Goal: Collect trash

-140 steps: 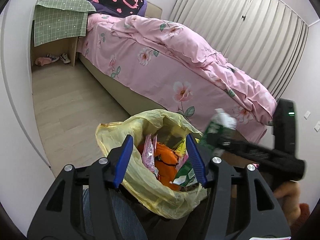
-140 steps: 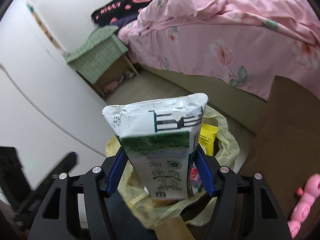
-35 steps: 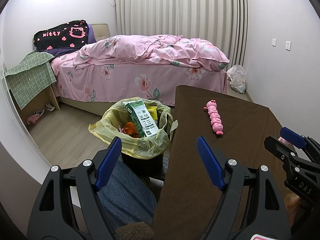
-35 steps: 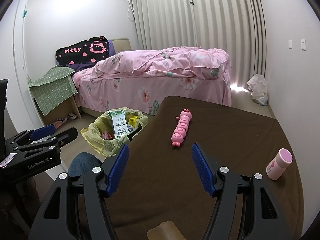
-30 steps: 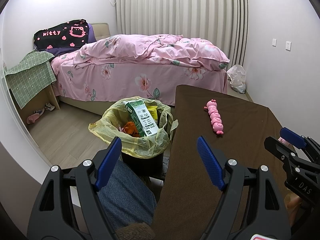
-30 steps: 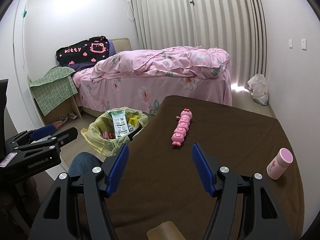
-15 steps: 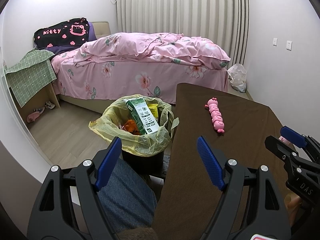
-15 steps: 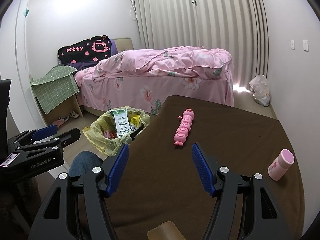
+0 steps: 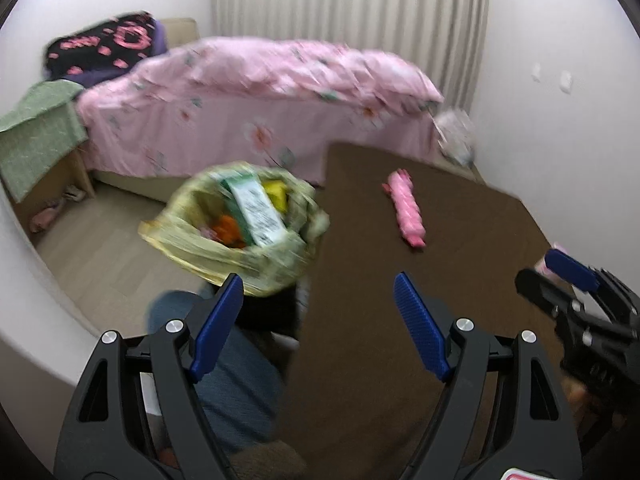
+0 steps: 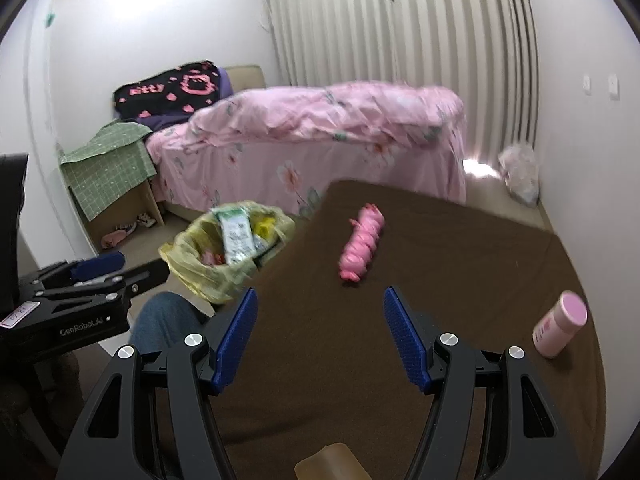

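The green-and-white carton (image 9: pixel 256 208) stands tilted in the yellow trash bag (image 9: pixel 224 256), its long axis running from the bag's far rim down toward the near side, top end leaning away toward the pink bed (image 9: pixel 256 92); in the right wrist view the same carton (image 10: pixel 236 236) pokes up out of the bag (image 10: pixel 200 268) nearly upright. The bag sits on the floor just beside the left edge of the brown table (image 9: pixel 460 280). The left gripper (image 9: pixel 320 320) hangs with its 2 blue fingers spread wide and nothing between them, the bag ahead of it and just past its left fingertip. The right gripper (image 10: pixel 318 322) is likewise gaping and empty, above the table, with the bag well off to its left. A pink caterpillar toy (image 10: pixel 360 248) lies lengthwise on the table ahead, and a pink bottle (image 10: pixel 560 330) leans near the right edge.
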The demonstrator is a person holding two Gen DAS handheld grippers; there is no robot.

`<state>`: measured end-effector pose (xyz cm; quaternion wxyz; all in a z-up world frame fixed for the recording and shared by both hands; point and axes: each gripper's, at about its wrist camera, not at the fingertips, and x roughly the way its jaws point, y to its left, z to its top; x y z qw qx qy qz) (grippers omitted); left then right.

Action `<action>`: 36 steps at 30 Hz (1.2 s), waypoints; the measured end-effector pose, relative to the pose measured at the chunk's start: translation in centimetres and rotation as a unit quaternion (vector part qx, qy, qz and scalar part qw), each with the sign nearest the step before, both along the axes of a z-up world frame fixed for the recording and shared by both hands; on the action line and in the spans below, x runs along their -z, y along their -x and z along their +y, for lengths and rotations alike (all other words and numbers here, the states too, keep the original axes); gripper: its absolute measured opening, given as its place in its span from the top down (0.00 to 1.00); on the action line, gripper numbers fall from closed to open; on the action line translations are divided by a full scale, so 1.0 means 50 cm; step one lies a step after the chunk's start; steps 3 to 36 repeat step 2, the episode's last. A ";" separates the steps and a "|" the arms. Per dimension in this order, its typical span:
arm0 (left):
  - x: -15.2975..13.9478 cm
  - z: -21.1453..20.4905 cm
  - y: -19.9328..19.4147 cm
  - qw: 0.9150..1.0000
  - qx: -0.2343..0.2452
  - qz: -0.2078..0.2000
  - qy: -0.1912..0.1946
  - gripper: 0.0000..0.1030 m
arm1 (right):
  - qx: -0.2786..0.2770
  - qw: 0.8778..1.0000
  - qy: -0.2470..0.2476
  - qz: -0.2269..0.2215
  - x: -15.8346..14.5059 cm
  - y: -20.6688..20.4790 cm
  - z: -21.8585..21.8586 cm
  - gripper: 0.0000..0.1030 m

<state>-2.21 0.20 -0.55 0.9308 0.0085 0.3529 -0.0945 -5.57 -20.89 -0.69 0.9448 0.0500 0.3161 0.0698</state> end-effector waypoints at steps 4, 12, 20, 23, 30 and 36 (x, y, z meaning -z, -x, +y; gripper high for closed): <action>0.031 -0.046 -0.030 1.000 0.021 0.014 -0.013 0.17 | 0.025 0.999 0.002 0.030 0.044 -0.035 -0.065 0.40; 0.031 -0.046 -0.030 1.000 0.021 0.014 -0.013 0.17 | 0.025 0.999 0.002 0.030 0.044 -0.035 -0.065 0.40; 0.031 -0.046 -0.030 1.000 0.021 0.014 -0.013 0.17 | 0.025 0.999 0.002 0.030 0.044 -0.035 -0.065 0.40; 0.031 -0.046 -0.030 1.000 0.021 0.014 -0.013 0.17 | 0.025 0.999 0.002 0.030 0.044 -0.035 -0.065 0.40; 0.031 -0.046 -0.030 1.000 0.021 0.014 -0.013 0.17 | 0.025 0.999 0.002 0.030 0.044 -0.035 -0.065 0.40; 0.031 -0.046 -0.030 1.000 0.021 0.014 -0.013 0.17 | 0.025 0.999 0.002 0.030 0.044 -0.035 -0.065 0.40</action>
